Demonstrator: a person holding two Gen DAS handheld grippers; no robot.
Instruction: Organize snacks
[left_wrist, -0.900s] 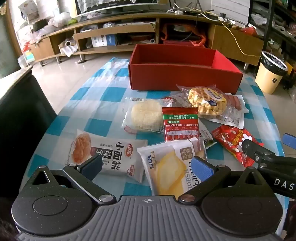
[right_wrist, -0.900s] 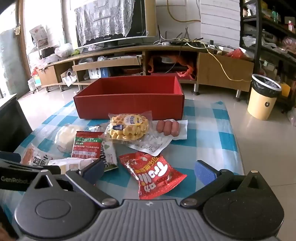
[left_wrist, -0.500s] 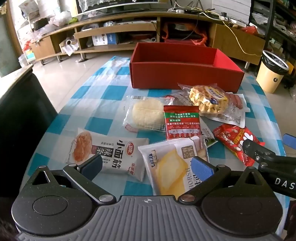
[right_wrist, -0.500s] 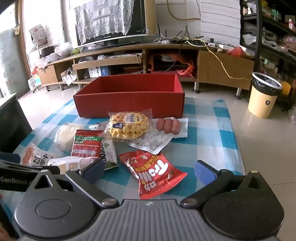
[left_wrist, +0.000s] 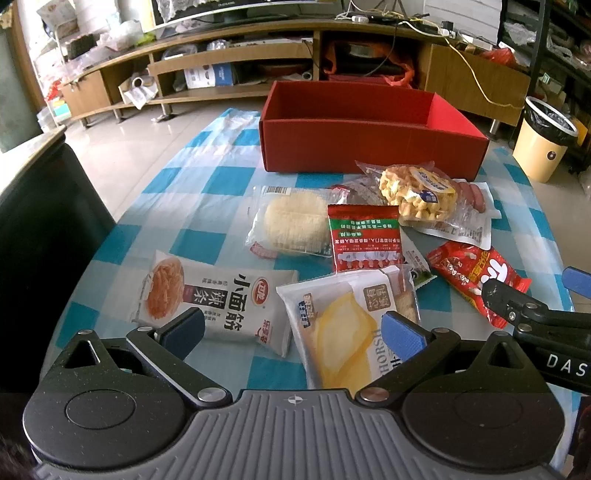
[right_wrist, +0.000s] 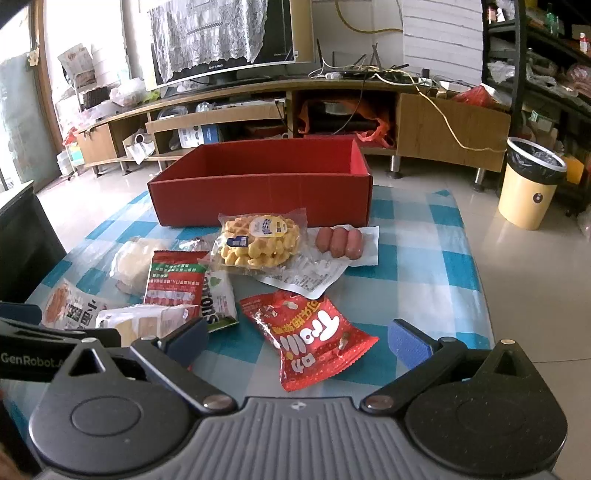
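1. The red box stands open-topped at the far end of the blue-and-white checked tablecloth; nothing can be seen inside it from either view
2. Just in front of the red box lies the waffle pack, partly over a white-backed pouch with three sausages on the box's right-hand side
3. Nearer than the box, left of the waffles, sits the clear pack of pale round cakes, with the red-and-green sachet overlapping its right edge
4. Further still from the red box lie the white spicy-strip packet and the yellow bread pack, side by side
5. The red Trolli bag lies well in front of the box, towards its right end
6. The left gripper has its fingers spread wide and holds nothing; it hangs over the bread pack and the strip packet, far from the box
7. The right gripper also has its fingers spread wide and empty, hanging above the Trolli bag
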